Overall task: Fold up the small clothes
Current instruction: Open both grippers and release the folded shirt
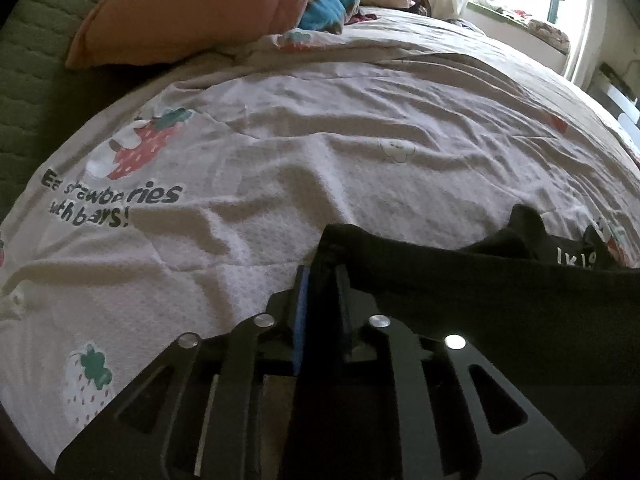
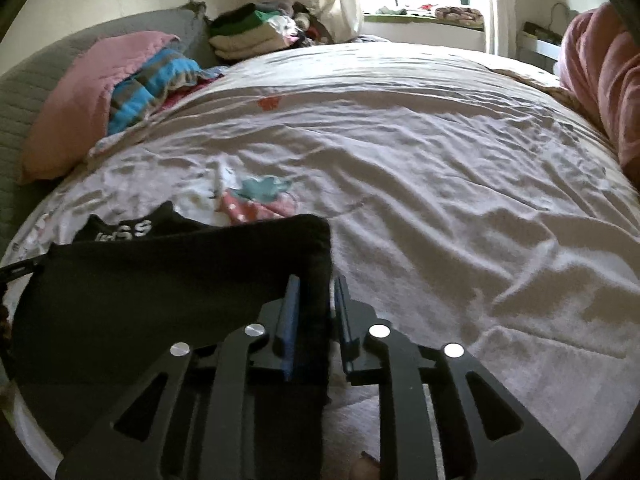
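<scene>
A black garment [image 1: 480,300] with white lettering lies stretched across the near part of the bed, between my two grippers. In the left wrist view my left gripper [image 1: 322,272] is shut on its left corner, with the cloth pinched between the blue pads. In the right wrist view the same black garment [image 2: 160,280] spreads to the left. Its right edge stands between the jaws of my right gripper [image 2: 316,280]. Those jaws stand slightly apart: the left pad lies against the cloth, and a thin gap shows at the right finger [image 2: 342,300].
The bed sheet [image 2: 440,160] is pale, wrinkled and printed with strawberries. A pink pillow [image 1: 180,8] and a striped blue blanket [image 2: 148,88] lie at the head. Folded clothes [image 2: 252,36] are stacked in the far corner, and a pink cushion [image 2: 600,80] lies at the right.
</scene>
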Demonstrator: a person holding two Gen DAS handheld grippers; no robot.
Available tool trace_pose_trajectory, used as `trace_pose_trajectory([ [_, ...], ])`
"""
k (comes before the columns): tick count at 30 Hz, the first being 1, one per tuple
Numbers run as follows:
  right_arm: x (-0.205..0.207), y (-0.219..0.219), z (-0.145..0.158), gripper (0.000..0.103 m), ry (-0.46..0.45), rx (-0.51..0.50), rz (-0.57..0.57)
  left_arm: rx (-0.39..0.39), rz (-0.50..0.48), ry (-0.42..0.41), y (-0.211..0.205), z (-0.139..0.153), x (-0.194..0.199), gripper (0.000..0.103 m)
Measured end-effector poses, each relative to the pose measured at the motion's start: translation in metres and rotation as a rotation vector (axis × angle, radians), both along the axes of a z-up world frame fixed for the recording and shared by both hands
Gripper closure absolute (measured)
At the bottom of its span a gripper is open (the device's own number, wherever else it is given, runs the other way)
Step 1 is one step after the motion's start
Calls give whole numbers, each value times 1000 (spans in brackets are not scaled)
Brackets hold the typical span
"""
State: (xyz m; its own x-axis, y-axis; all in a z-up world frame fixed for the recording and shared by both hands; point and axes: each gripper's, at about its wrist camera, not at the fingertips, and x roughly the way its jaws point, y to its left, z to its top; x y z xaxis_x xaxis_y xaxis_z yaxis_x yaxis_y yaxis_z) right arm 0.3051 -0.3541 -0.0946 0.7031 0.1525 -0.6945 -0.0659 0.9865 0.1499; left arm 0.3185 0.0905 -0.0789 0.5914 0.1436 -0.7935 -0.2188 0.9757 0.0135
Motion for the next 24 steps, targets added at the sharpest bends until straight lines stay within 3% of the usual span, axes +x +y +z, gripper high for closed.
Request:
trace_pose_trajectory([
  [7, -5, 1, -2, 60, 20, -67, -21, 15, 23, 5, -8, -3, -19, 87],
  [10, -9, 0, -1, 51, 16, -85, -28, 24, 46, 14, -8, -2, -30, 72],
  [12, -15, -2, -1, 49, 11, -96, -34, 9, 71, 12, -3, -1, -39, 58],
  [16, -25, -6, -3, 42, 19, -94, -51, -32, 78, -1, 3, 0, -55, 53],
  [24, -49, -12, 2, 41, 38, -91, -85, -74, 44, -7, -2, 2, -86, 30],
])
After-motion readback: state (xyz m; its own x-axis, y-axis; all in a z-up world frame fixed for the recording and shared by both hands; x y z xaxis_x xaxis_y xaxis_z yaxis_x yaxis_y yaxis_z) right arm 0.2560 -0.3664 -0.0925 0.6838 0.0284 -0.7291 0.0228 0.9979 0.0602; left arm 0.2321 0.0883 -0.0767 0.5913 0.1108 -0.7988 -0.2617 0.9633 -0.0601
